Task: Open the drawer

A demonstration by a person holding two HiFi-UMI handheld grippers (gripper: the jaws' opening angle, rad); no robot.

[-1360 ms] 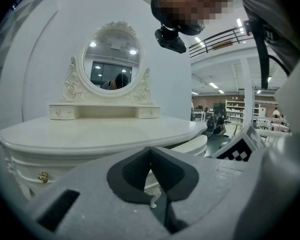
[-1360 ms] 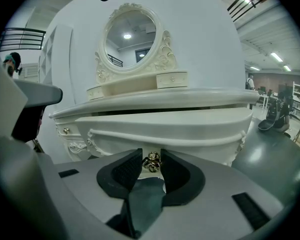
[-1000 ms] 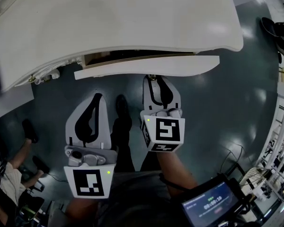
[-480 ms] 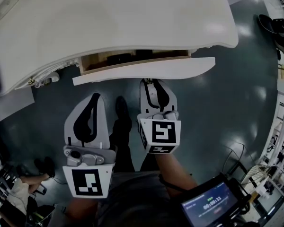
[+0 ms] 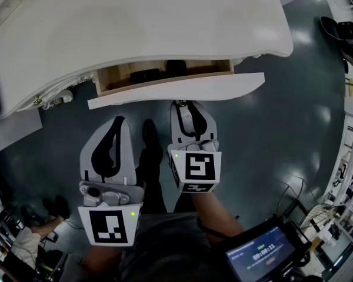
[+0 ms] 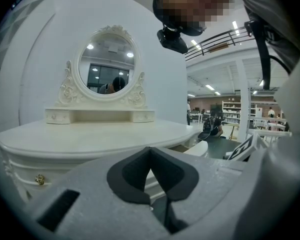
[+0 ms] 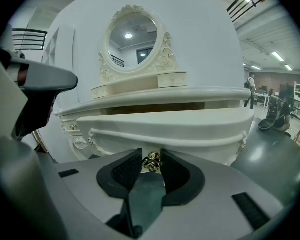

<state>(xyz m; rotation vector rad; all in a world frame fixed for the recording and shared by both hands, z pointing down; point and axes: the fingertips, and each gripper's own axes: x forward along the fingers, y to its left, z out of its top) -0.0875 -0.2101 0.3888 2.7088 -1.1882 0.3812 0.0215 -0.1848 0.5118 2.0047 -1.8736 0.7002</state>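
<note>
Drawer is standing partly out from under the white desk, its wooden inside showing with a few dark items lying in it. Right gripper, at six o'clock of the drawer front, is clamping its jaws on the small brass knob. Left gripper, at eight o'clock of the right one, is hanging clear, jaws closed on nothing. I am judging the opening well begun, with more pulling probably left.
</note>
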